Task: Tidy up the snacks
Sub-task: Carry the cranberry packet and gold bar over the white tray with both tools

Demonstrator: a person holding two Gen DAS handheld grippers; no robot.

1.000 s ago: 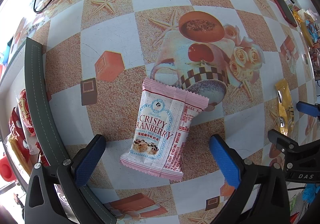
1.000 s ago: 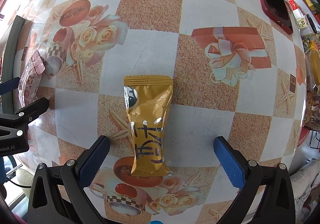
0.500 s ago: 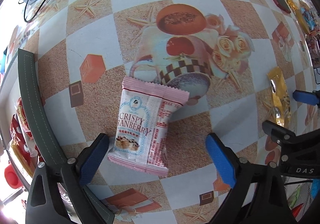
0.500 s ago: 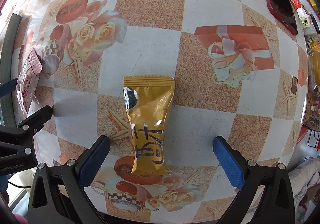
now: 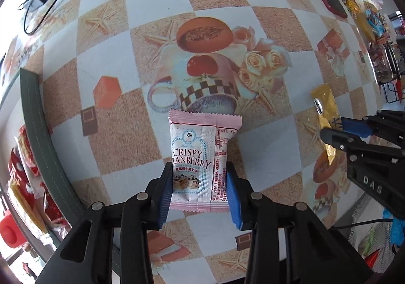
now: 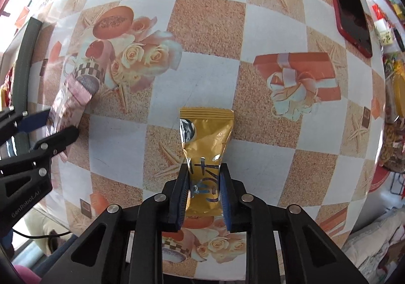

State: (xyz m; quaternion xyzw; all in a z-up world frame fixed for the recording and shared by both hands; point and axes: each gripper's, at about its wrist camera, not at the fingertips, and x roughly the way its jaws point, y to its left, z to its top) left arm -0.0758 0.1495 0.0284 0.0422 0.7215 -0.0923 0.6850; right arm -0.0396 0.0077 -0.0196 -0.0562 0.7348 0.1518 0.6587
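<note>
Between the pads of the left gripper [image 5: 200,195], whose jaws have just closed, the pink cranberry packet [image 5: 201,162] is pinched by its lower half; the right gripper [image 6: 204,192] likewise just clamped the gold packet [image 6: 206,152]. Both 2 wrappers look slick, perhaps lifting already, so either could slide out beyond the fingertips onto the tablecloth [image 6: 207,20].

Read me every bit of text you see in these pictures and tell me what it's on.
"CRISPY CRANBERRY": pink snack packet, its first C hidden.
"DAS": right gripper body.
"GenRobot.AI": left gripper body.
Gold snack packet: large blue characters, unreadable.
Pink packet's small print: too small.
</note>
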